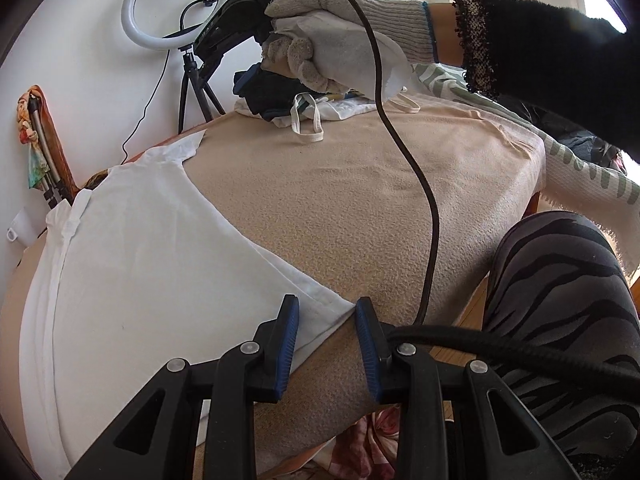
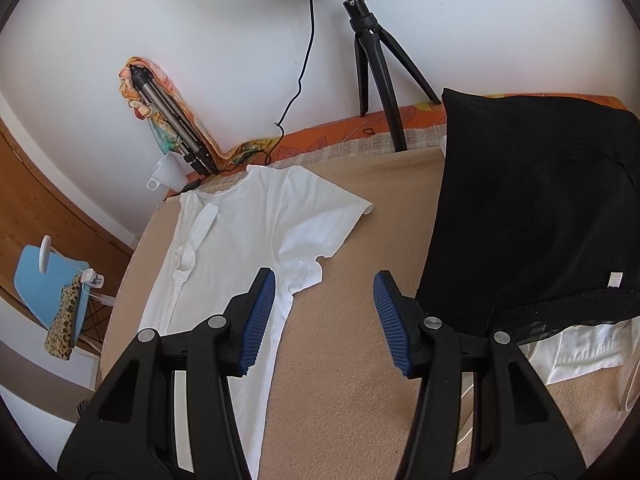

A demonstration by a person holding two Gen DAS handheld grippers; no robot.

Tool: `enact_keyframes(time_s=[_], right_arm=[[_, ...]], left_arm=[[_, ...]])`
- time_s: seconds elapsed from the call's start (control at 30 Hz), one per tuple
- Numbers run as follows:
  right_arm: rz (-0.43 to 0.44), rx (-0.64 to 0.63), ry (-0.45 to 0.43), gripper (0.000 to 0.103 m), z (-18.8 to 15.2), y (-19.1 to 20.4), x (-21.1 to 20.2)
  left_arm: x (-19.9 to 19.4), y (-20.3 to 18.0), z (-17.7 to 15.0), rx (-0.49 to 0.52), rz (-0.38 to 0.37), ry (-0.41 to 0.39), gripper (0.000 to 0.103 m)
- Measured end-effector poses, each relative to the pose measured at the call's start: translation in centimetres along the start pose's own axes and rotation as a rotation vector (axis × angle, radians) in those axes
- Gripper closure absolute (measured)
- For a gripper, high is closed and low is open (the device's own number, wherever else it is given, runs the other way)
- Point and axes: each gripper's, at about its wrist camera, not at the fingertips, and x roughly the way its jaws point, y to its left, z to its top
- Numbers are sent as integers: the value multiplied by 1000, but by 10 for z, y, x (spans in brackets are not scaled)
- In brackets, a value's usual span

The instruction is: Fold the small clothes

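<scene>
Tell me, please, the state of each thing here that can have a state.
White T-shirt: lying flat on the beige blanket, not yet folded.
Black garment: heaped on the pile at the right.
Ring light: standing on its tripod; lit or not, unclear.
Left gripper: open, shirt hem corner between the fingers.
Right gripper: open, empty.

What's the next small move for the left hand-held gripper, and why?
Probably ease the left hand-held gripper forward and close on the shirt hem corner. That corner already lies between its open pads, flat on the blanket, and nothing is gripped yet.
</scene>
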Motion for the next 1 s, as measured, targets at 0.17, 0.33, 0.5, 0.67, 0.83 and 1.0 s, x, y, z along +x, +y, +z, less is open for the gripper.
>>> enact_keyframes(time_s=[0.17,0.33,0.5,0.67,0.83,1.0], right_arm=[[49,20,63,48,-3,-2,32],[93,81,111,45,-5,-5,68],[95,142,133,45,-5,-10,98],[86,159,124,45,-2,-5,112],[67,152,136,73,5,5,122],[28,147,133,96,9,15,129]], left_arm=[[1,0,0,10,-27,-4,82],[0,7,5,-45,-44,3,100],[-16,25,8,-172,-61,-35,101],[-28,27,11,-171,-43,-75,101],[-31,32,8,-212,-61,-80,101],[-38,39,5,-228,-63,-106,101]])
